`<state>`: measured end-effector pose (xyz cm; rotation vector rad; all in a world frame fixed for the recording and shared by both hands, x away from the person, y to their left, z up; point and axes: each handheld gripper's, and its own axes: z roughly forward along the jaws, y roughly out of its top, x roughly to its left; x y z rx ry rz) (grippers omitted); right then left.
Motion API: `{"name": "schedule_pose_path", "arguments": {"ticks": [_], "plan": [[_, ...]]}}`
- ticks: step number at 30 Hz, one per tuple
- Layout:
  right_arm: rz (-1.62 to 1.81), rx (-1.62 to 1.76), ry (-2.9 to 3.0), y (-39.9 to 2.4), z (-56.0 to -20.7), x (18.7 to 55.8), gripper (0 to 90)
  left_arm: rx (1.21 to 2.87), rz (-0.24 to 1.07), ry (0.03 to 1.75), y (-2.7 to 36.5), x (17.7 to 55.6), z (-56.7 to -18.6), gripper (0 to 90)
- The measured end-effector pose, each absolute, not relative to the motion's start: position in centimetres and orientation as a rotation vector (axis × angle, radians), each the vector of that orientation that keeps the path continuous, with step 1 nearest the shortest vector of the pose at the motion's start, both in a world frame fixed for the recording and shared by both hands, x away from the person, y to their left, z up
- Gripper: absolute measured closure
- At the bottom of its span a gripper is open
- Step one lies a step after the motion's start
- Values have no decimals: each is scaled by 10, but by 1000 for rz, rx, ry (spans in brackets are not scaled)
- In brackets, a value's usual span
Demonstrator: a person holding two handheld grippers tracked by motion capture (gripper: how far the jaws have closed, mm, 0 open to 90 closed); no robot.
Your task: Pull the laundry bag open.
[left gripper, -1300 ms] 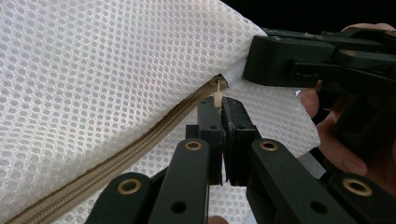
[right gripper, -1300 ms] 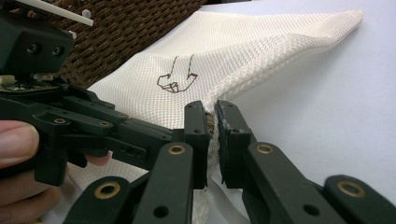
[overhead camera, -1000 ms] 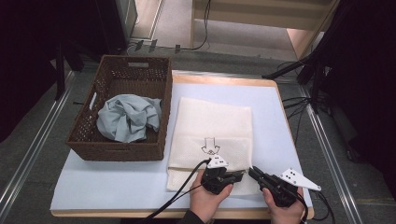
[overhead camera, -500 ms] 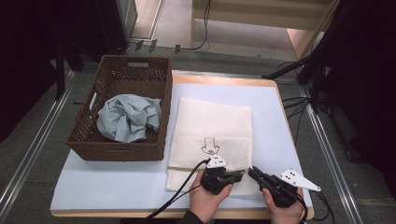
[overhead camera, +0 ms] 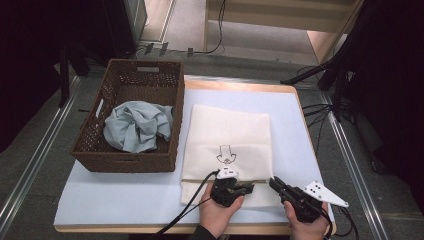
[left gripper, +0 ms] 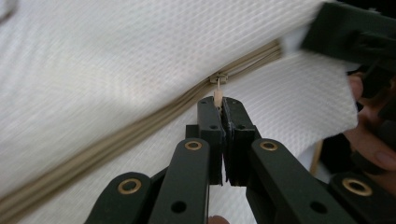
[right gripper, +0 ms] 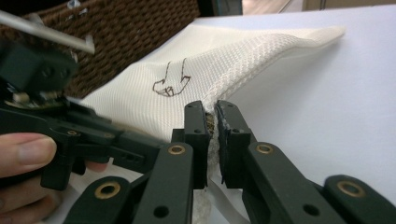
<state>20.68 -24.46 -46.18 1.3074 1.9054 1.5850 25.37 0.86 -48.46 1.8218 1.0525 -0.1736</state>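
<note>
A white mesh bag [overhead camera: 230,135] with a small black drawing lies flat on the table, and a beige zipper [left gripper: 116,140] runs across its near end. In the left gripper view my left gripper [left gripper: 223,103] is shut on the zipper's pull tab [left gripper: 217,96], just below the slider [left gripper: 218,79]. In the right gripper view my right gripper [right gripper: 211,108] is shut on the bag's near edge [right gripper: 210,122] at the zipper's end. From above, the left gripper [overhead camera: 250,187] and right gripper [overhead camera: 275,182] sit close together at the bag's near right part.
A brown wicker basket [overhead camera: 95,152] stands left of the bag with a crumpled pale blue cloth [overhead camera: 137,125] inside. The pale table top [overhead camera: 115,197] ends in a wooden front edge just behind my hands. Cables trail off the table's right side.
</note>
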Motion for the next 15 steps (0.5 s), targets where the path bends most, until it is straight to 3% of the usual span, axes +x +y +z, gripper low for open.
{"name": "schedule_pose_path", "arguments": {"ticks": [15], "plan": [[1556,1316,1882,-250,-458,208,844,1903,-43,1030,20,248,-481,880]]}}
